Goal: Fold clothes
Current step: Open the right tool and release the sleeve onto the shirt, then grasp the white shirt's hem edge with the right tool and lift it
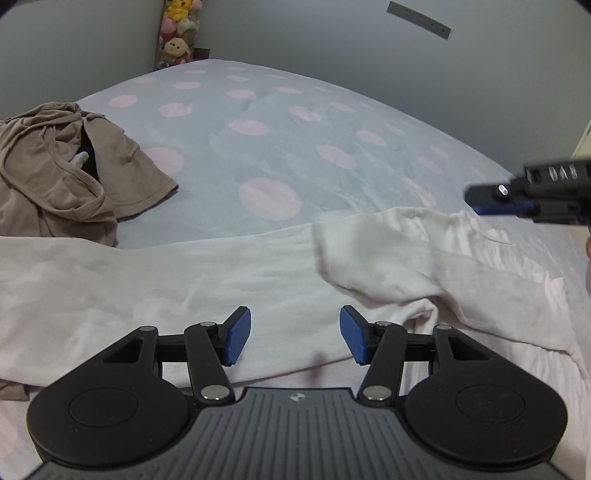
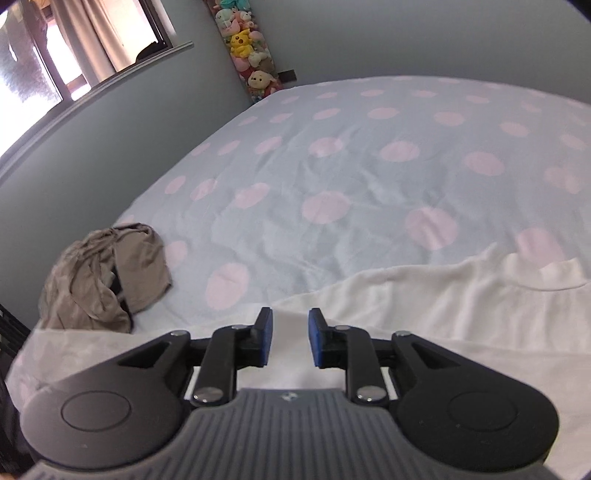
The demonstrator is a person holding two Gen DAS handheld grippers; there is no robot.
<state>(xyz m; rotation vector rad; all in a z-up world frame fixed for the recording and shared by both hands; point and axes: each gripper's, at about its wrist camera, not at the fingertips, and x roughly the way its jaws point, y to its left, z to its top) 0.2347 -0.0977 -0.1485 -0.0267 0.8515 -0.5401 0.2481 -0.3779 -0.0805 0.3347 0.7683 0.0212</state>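
Note:
A white long-sleeved garment [image 1: 184, 280] lies spread across the near edge of the bed, one sleeve [image 1: 373, 254] folded back over its body. My left gripper [image 1: 295, 336] hovers open just above it, nothing between its blue pads. The right gripper [image 1: 484, 201] shows at the right edge of the left wrist view, above the garment's right part. In the right wrist view, the right gripper [image 2: 290, 338] stands open over the white garment [image 2: 424, 317], holding nothing. A crumpled tan garment [image 1: 59, 173] lies at the left of the bed, also seen as a tan heap [image 2: 107, 277].
The bed has a light blue cover with pink dots [image 1: 266, 147], wide and flat beyond the garments. Stuffed toys [image 1: 177, 33] hang in the far corner against the grey wall. A window with curtains [image 2: 74, 48] is at the left.

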